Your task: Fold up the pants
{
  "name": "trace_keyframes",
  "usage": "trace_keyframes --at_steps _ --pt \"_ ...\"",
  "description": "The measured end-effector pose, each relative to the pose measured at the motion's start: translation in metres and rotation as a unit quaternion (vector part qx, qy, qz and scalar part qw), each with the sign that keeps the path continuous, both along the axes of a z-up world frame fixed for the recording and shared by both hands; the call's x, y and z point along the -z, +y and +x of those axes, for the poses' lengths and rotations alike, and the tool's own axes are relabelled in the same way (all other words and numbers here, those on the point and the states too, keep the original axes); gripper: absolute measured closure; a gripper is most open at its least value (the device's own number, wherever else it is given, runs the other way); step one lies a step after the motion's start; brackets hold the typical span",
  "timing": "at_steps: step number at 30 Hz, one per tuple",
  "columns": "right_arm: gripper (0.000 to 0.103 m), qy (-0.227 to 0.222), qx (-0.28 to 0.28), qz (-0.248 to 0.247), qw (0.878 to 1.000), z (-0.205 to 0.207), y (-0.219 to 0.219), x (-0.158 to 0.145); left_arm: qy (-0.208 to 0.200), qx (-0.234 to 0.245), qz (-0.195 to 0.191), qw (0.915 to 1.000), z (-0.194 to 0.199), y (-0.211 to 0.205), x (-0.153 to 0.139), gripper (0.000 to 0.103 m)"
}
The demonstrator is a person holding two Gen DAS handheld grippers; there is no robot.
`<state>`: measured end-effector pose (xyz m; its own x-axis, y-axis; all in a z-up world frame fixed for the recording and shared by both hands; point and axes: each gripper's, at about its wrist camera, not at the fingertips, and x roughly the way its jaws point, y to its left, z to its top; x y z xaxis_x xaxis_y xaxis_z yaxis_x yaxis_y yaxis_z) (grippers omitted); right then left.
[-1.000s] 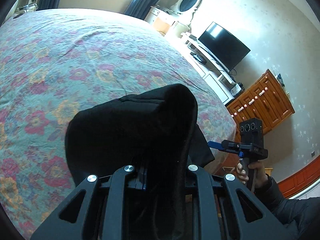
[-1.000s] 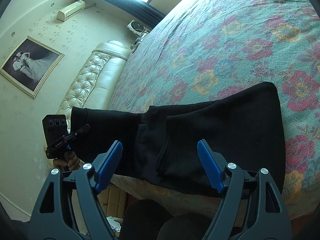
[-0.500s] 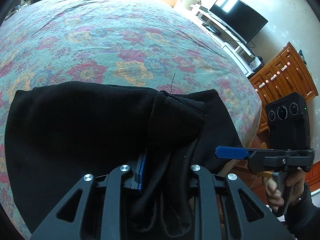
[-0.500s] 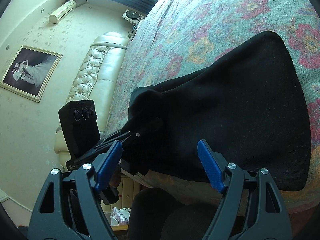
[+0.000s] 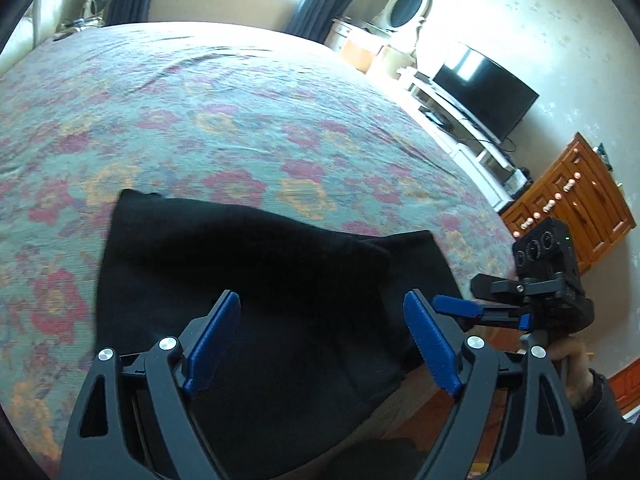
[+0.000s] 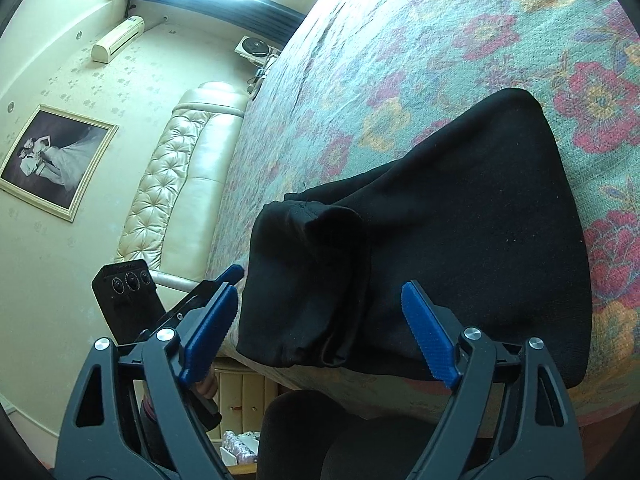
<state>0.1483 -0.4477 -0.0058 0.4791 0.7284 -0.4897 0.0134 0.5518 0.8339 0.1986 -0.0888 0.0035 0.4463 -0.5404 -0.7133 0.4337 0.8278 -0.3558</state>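
Note:
The black pants (image 5: 248, 280) lie folded at the near edge of the floral bedspread (image 5: 240, 128); in the right wrist view the pants (image 6: 460, 240) have a rumpled flap on their left end. My left gripper (image 5: 320, 340) is open and empty just above the pants' near edge. My right gripper (image 6: 320, 336) is open and empty over the same edge. The right gripper also shows at the right of the left wrist view (image 5: 460, 306). The left gripper shows at the lower left of the right wrist view (image 6: 230, 274).
A TV (image 5: 484, 92) on a white stand and a wooden dresser (image 5: 576, 204) stand right of the bed. A padded cream headboard (image 6: 176, 184) and a framed photo (image 6: 52, 160) are to the left. A dark chair (image 6: 320, 432) sits below the bed edge.
My left gripper opened and let go of the pants, then pulled back. The folded layer now lies flat on the bed. The right gripper stayed open.

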Motion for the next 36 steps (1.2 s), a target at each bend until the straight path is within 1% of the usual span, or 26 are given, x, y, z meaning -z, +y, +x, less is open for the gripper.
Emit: trace_keyframes --at_steps 2,4,6,9,12,16,18,20,24,27,28,30,31,32,34,35,36 --pt "0.019 0.001 -0.005 -0.016 1.000 0.006 0.007 0.001 -0.013 -0.039 0.025 0.9988 0.000 0.030 0.003 0.020" --pt "0.019 0.002 -0.010 -0.029 1.000 0.013 0.015 0.004 -0.011 -0.078 0.035 0.9963 0.001 0.063 0.012 0.020" --pt "0.019 0.006 -0.011 -0.045 0.999 0.020 0.023 0.008 0.007 -0.119 0.032 0.9923 0.002 0.094 0.025 0.020" --pt "0.019 0.009 -0.020 -0.061 0.998 0.030 0.034 0.014 0.035 -0.153 0.008 0.9877 0.002 0.127 0.043 0.020" --pt "0.019 0.010 -0.028 -0.065 0.997 0.038 0.048 0.021 0.047 -0.158 0.008 0.9863 0.002 0.137 0.057 0.020" --pt "0.019 0.008 -0.058 -0.052 0.997 0.046 0.069 0.025 0.043 -0.154 0.003 0.9870 0.000 0.136 0.061 0.020" --pt "0.019 0.010 -0.067 -0.060 0.996 0.047 0.077 0.027 0.044 -0.156 -0.001 0.9867 -0.001 0.137 0.062 0.019" --pt "0.019 0.007 -0.069 -0.069 0.995 0.047 0.080 0.027 0.046 -0.160 -0.008 0.9860 -0.002 0.140 0.064 0.017" --pt "0.019 0.005 -0.066 -0.059 0.996 0.044 0.077 0.028 0.052 -0.163 -0.015 0.9851 -0.002 0.141 0.069 0.017" --pt "0.020 0.002 -0.077 -0.083 0.994 0.047 0.083 0.027 0.051 -0.165 -0.012 0.9850 -0.003 0.140 0.071 0.016" --pt "0.023 0.000 -0.081 -0.095 0.992 0.047 0.086 0.027 0.050 -0.165 -0.011 0.9850 -0.003 0.139 0.071 0.016" --pt "0.036 -0.003 -0.088 -0.123 0.989 0.048 0.093 0.027 0.047 -0.165 -0.008 0.9851 -0.003 0.138 0.071 0.016" --pt "0.048 -0.002 -0.087 -0.134 0.987 0.048 0.095 0.027 0.046 -0.166 -0.007 0.9851 -0.004 0.138 0.071 0.016" --pt "0.059 0.002 -0.087 -0.137 0.987 0.048 0.095 0.028 0.046 -0.166 -0.006 0.9850 -0.005 0.137 0.071 0.016" --pt "0.071 0.011 -0.081 -0.140 0.987 0.049 0.092 0.032 0.046 -0.167 -0.006 0.9848 -0.006 0.137 0.071 0.016" --pt "0.076 0.014 -0.079 -0.133 0.988 0.049 0.090 0.033 0.047 -0.167 -0.007 0.9847 -0.005 0.138 0.072 0.016" --pt "0.079 0.016 -0.078 -0.128 0.989 0.049 0.088 0.034 0.049 -0.167 -0.009 0.9847 -0.005 0.138 0.072 0.016"
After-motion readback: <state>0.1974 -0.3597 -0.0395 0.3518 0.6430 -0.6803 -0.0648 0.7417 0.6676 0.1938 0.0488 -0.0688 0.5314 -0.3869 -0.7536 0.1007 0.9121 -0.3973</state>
